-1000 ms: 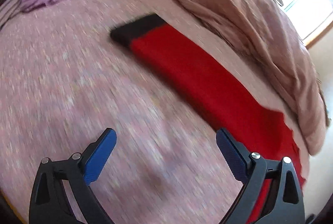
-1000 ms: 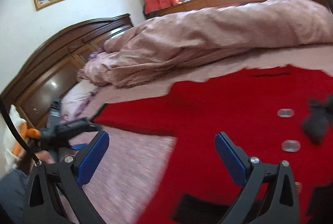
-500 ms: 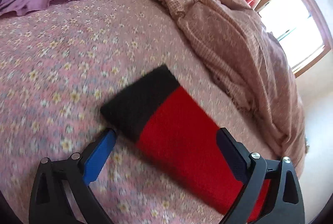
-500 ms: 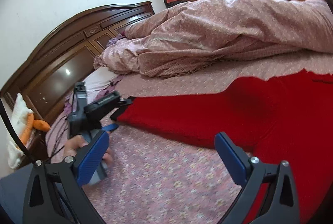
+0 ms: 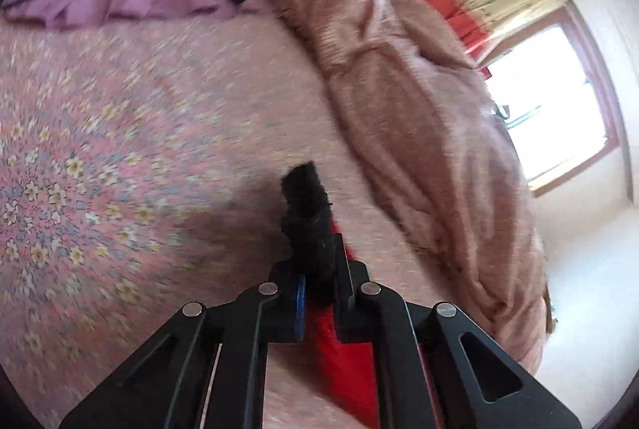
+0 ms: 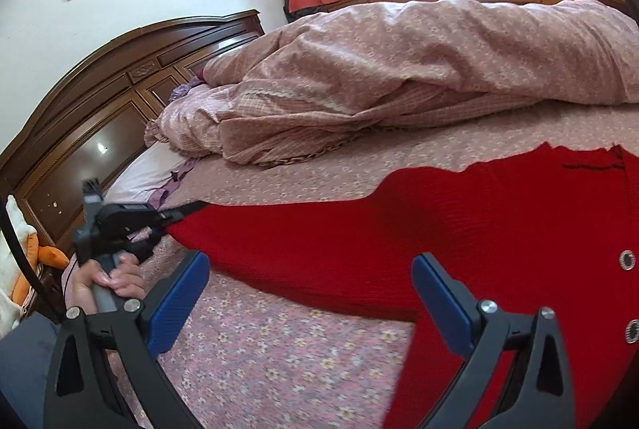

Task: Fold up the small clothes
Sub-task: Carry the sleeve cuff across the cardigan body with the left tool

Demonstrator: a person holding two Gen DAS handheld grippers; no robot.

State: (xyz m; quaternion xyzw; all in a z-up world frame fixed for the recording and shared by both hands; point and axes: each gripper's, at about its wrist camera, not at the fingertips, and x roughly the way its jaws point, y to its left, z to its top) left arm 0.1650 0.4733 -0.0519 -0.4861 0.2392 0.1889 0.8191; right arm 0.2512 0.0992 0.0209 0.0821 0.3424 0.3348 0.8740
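Left gripper (image 5: pixel 319 293) clamped on the black cuff (image 5: pixel 305 217) of the red cardigan (image 6: pixel 439 229), which lies spread across the floral bed sheet (image 6: pixel 279 357); right gripper (image 6: pixel 309 299) wide open, empty, just near the sleeve.

A red cardigan (image 6: pixel 459 229) with a black cuff (image 5: pixel 305 213) is lying on a pink floral sheet (image 6: pixel 279 361). At the far side, a dusty-pink dotted quilt (image 6: pixel 399 70) is lying before a dark brown headboard (image 6: pixel 80 101). Blue pads (image 6: pixel 177 303) are showing on the black right gripper (image 6: pixel 309 303).
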